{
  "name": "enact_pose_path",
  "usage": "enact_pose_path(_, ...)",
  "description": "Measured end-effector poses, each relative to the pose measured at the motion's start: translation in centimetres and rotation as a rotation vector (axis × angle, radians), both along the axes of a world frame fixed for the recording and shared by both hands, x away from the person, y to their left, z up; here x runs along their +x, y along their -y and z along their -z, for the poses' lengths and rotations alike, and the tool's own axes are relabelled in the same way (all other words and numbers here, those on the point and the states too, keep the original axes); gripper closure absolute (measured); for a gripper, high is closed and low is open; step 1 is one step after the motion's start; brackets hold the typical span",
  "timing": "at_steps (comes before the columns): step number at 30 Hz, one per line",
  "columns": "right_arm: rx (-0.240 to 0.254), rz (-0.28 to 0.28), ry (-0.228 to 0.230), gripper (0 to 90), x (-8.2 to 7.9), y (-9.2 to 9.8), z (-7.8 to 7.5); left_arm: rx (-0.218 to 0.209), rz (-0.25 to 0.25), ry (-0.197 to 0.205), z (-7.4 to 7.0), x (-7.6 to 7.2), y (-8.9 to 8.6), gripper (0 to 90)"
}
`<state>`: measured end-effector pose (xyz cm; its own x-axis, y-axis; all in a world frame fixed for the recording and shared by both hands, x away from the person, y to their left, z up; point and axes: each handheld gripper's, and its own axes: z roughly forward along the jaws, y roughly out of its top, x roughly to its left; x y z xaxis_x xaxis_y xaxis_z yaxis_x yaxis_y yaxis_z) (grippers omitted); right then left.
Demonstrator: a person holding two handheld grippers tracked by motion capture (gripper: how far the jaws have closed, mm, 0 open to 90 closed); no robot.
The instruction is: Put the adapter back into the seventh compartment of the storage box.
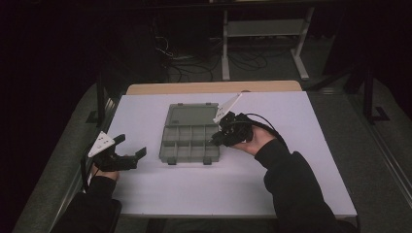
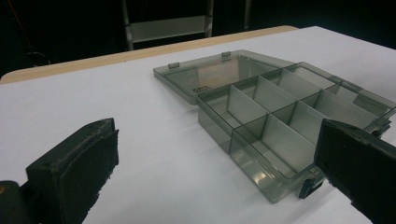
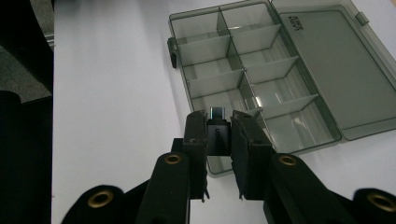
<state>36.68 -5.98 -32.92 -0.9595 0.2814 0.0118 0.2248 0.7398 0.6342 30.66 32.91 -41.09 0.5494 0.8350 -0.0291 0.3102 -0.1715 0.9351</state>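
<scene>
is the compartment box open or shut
Open: the compartment box has its lid folded flat on the table, the divided compartments exposed and apparently empty.

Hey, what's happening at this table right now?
A person at a white table works with a claw in each hand. The right claw is shut on a small black adapter with a metal plug end and holds it over the near edge of an open grey compartment box, whose lid lies flat. The left claw waits open beside the box.
</scene>
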Motion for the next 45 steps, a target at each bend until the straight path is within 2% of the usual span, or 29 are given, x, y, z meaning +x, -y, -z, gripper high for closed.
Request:
enact_pose_path(8,-0.015,-0.002,-0.006,75.4,0.8,-0.8,-0.1,-0.001,0.001,-0.001,0.0,0.0,0.0,0.0)
enact_pose_path(17,-0.008,-0.009,-0.022,75.4,1.6,-1.4,0.5,0.001,0.002,0.0,0.0,0.0,0.0,0.0)
enact_pose_path(26,-0.003,-0.016,-0.032,75.4,2.3,-2.5,1.6,0.0,0.004,-0.001,0.0,0.0,0.0,0.0)
enact_pose_path(45,-0.034,-0.036,-0.043,75.3,2.8,-4.1,3.4,0.0,0.005,-0.002,0.0,0.0,0.0,0.0)
